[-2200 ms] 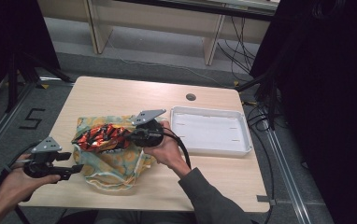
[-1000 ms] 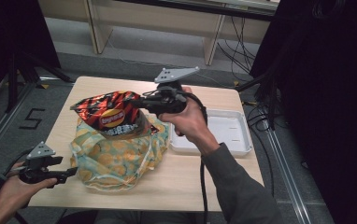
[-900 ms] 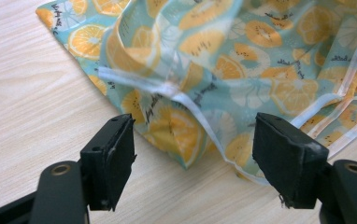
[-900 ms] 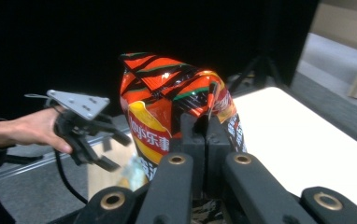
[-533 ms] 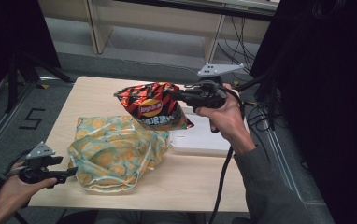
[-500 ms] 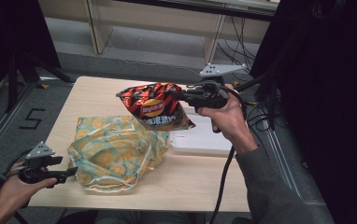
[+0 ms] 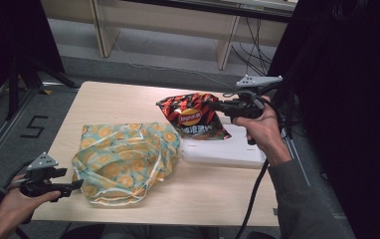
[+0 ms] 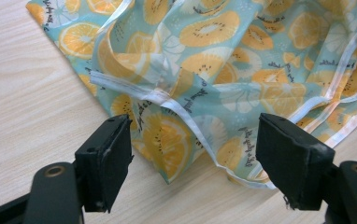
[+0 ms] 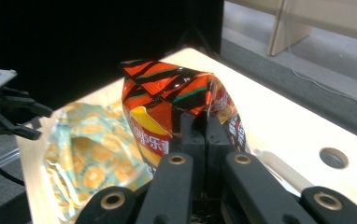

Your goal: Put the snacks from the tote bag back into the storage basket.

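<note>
A red and black chip bag hangs in the air over the left end of the white tray, with my right gripper shut on its edge. In the right gripper view the jaws meet on the chip bag. A crumpled cloth bag printed with oranges lies on the wooden table. My left gripper stays open at the table's near left corner, its jaws apart just short of the cloth bag, touching nothing.
The white tray sits on the right half of the table, and a round hole lies in the tabletop beyond it. A cable hangs from the right gripper past the table's front edge. Dark screens stand at left and right.
My right gripper lifted the chip bag out of the cloth bag and carried it rightward to above the tray. The cloth bag slumped flat. The left gripper stayed put.
</note>
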The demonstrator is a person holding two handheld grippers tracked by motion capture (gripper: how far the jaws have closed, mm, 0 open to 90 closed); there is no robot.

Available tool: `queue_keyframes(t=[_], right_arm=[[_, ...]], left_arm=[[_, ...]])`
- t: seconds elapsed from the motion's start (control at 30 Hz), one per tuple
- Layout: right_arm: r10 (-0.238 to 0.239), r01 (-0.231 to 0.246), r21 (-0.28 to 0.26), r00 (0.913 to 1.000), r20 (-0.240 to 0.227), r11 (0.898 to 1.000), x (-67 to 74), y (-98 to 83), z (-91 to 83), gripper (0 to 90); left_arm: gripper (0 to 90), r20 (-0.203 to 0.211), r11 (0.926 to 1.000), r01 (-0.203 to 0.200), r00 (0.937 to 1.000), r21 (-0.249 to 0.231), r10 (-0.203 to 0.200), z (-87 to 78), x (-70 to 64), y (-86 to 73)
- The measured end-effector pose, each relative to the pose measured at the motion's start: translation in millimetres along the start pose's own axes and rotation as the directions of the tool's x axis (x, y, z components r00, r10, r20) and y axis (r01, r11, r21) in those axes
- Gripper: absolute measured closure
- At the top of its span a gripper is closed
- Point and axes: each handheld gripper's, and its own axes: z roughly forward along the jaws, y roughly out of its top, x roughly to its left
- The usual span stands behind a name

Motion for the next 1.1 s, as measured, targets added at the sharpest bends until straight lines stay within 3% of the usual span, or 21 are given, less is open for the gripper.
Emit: queue_keyframes(t=[0.3, 0.37, 0.4, 0.5, 0.6, 0.7, 0.77, 0.87, 1.03, 1.1], right_arm=[[0.031, -0.031, 0.006, 0.9985, 0.046, 1.0, -14.2, -16.4, 0.5, 90.0], [0.035, -0.036, 0.014, 0.9985, 0.043, 0.999, -16.8, -21.6, 1.2, 90.0], [0.055, -0.056, 0.027, 0.9979, 0.036, 0.998, -16.5, -22.9, 0.6, 90.0], [0.044, -0.045, 0.02, 0.9985, 0.033, 0.999, -16.4, -31.5, 4.1, 90.0], [0.059, -0.06, 0.035, 0.9981, 0.017, 0.998, -14.9, -40.9, 6.8, 90.0], [0.07, -0.07, 0.033, 0.9975, 0.012, 0.997, -16.2, -52.2, 10.2, 90.0], [0.095, -0.095, 0.043, 0.9954, 0.008, 0.995, -18.3, -60.8, 11.9, 90.0], [0.12, -0.12, 0.028, 0.9927, 0.007, 0.992, -23.3, -69.9, 13.9, 90.0], [0.204, -0.205, 0.032, 0.9784, 0.034, 0.978, -36.1, -82.1, 8.0, 90.0], [0.217, -0.219, 0.018, 0.9747, 0.051, 0.976, -41.5, -86.2, 5.8, 90.0]], left_arm=[[26.3, -0.001, 0.9999, 0.009, 1.0, 0.012, -0.009, 1.0, 0.3, -1.9], [26.3, -0.016, 0.9995, -0.001, 0.9999, 0.033, 0.001, 0.5, 0.5, -2.0], [26.3, -0.002, 0.9998, 0.009, 1.0, 0.018, -0.009, 2.2, 0.7, -2.4], [26.1, -0.013, 0.9995, 0.014, 0.9998, 0.028, -0.014, 2.9, 0.5, -3.0], [25.9, 0.01, 0.9995, 0.015, 0.9998, 0.029, -0.015, 4.6, 1.0, -4.0], [25.9, 0.006, 0.9994, 0.014, 0.9999, 0.031, -0.014, 4.9, 0.8, -4.0], [25.9, -0.018, 0.9993, 0.014, 0.9998, 0.036, -0.014, 4.6, -0.5, -4.2], [25.9, -0.001, 0.9993, 0.013, 0.9999, 0.035, -0.012, 6.0, -0.2, -4.3], [25.8, -0.013, 0.9987, 0.017, 0.9998, 0.048, -0.016, 7.9, -1.2, -5.5], [25.8, -0.012, 0.9989, 0.021, 0.9997, 0.042, -0.021, 8.4, -1.5, -5.6]])
